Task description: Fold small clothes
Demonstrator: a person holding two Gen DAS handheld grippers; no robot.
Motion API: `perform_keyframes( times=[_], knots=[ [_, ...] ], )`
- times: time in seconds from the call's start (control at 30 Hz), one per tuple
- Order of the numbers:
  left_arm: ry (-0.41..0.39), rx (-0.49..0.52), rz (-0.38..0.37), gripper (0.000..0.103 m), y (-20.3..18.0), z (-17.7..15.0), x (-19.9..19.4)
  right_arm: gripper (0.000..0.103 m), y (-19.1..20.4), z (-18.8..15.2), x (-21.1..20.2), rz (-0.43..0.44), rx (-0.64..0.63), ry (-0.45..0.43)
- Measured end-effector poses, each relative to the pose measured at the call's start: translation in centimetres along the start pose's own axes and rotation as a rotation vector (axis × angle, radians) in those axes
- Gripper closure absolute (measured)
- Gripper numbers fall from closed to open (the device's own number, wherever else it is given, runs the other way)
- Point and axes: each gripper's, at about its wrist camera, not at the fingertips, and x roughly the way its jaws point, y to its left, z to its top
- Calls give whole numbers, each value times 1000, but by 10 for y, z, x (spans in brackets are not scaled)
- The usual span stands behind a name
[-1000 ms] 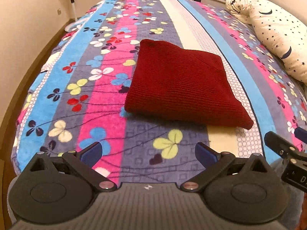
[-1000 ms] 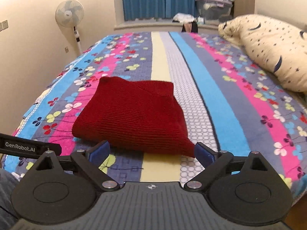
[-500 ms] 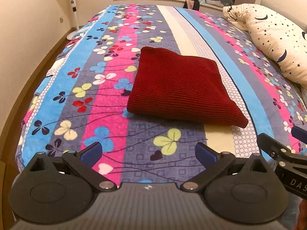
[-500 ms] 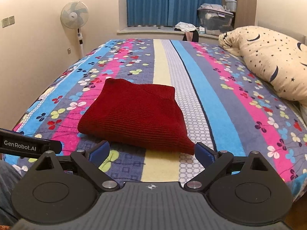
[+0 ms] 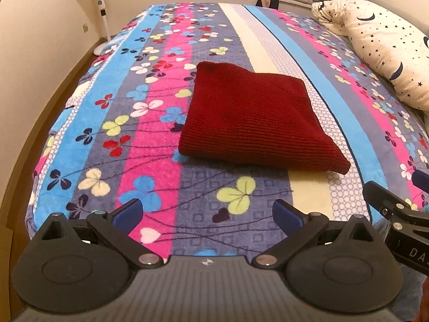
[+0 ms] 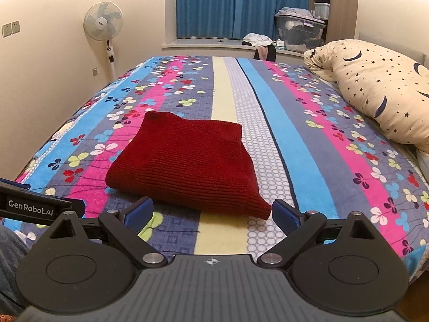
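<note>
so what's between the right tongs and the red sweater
Nothing but bare floral blanket. In the right wrist view the open right tongs sit just short of the folded red sweater, whose near corner points into their gap.

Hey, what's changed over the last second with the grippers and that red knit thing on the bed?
Both cameras have tilted up and drawn back a little: more of the far wall, fan and curtains shows now. The left gripper and right gripper stayed open and empty, nothing taken or released. The folded red garment lies in the same spot on the striped blanket.
</note>
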Motion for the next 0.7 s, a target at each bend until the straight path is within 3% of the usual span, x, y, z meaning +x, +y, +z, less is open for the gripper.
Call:
perform_keyframes(
  times=[0.7],
  knots=[
    [-9,21,41,0,-3,-1,-1,7,0,-1,2,0,-3,1]
  ],
)
